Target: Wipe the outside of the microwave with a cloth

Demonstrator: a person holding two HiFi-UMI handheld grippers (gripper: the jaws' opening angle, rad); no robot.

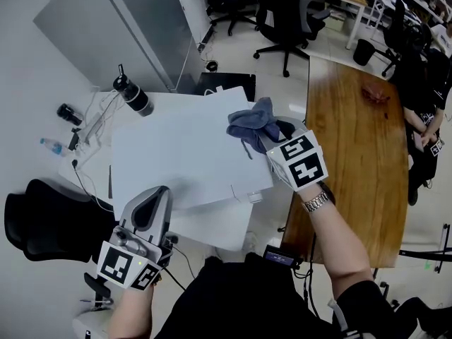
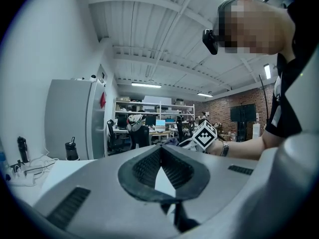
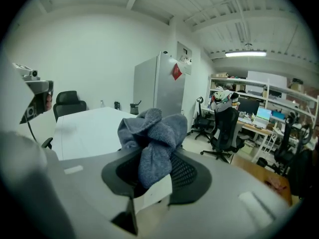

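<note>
Overhead, the right tongs (image 1: 267, 138) pinched a bunched blue-grey cloth (image 1: 253, 124) at the 1 o'clock corner of the white microwave (image 1: 183, 154) top. In the right gripper view the cloth (image 3: 154, 138) stood wedged between the pads of those tongs (image 3: 154, 169), its loose folds bulging above them. The left tongs (image 1: 158, 193) sat at 7 o'clock, by the near left edge of the microwave, pressed together with nothing between them; the left gripper view showed the left tongs (image 2: 160, 156) with their pads meeting at the tip. The microwave stood on a white bench (image 1: 99, 129), with a black bottle (image 1: 133, 94) at 11 o'clock. A wooden table (image 1: 353, 140) lay at 3 o'clock, a grey fridge (image 1: 113, 27) at 11 o'clock beyond the bench.
</note>
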